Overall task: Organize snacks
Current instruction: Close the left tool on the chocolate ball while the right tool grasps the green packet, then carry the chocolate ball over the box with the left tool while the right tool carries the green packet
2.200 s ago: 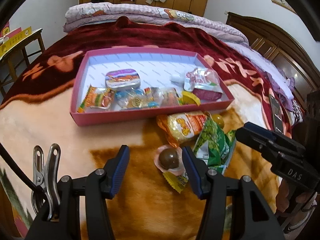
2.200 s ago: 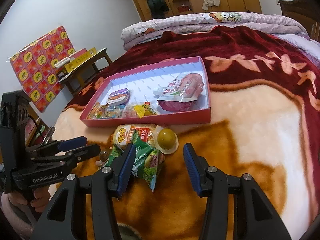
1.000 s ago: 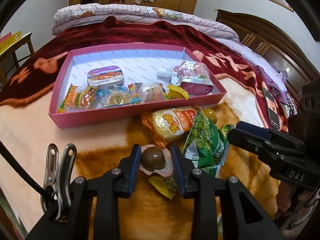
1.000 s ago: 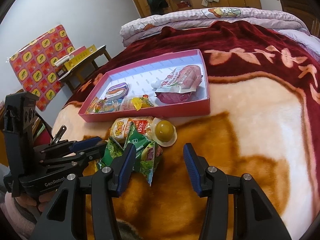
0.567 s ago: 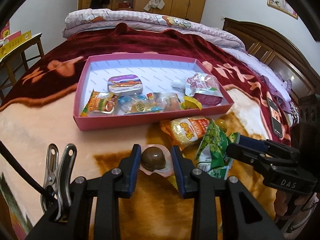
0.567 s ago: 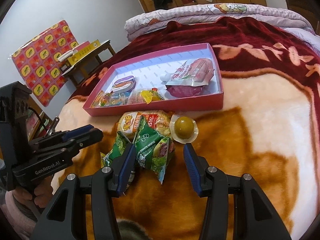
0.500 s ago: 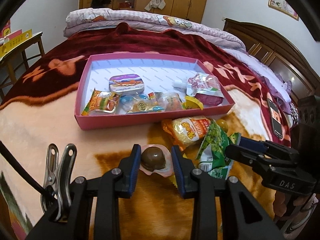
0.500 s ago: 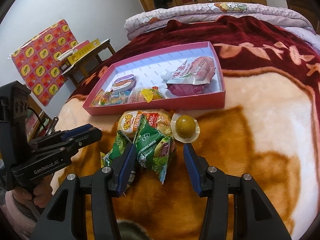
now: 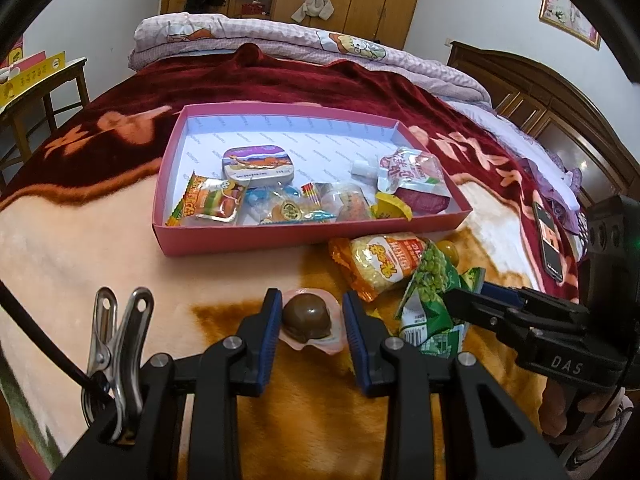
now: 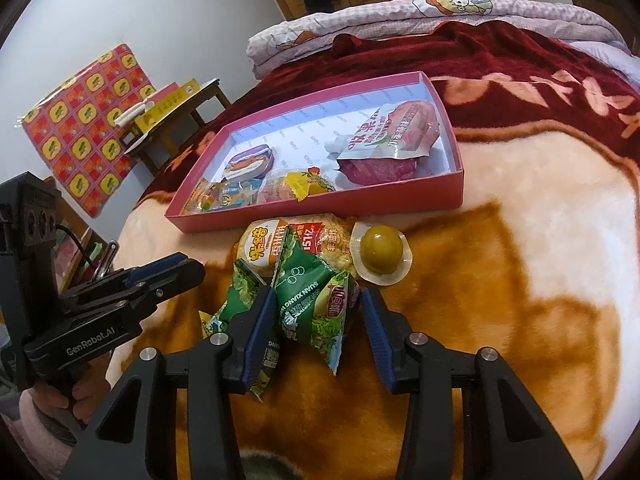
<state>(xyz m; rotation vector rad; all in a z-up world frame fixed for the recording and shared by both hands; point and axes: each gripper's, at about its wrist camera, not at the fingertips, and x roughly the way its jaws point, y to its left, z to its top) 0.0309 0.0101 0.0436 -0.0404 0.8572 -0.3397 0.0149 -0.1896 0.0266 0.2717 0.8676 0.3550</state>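
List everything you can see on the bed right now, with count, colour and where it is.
Tray: one, pink, on the blanket.
Tin: one, purple, in the tray.
Spouted pouch: one, pink and white, tray's right end.
Small wrapped sweets: several, mixed colours, along the tray's near wall.
Orange packet: one, in front of the tray.
Green packets: two, between the right gripper's fingers.
Yellow-green jelly cup: one, right of the packets.
Brown jelly cup: one, held.
Phone: one, dark, far right.
Left gripper: shut on the brown cup.
Right gripper: closing around a green packet.
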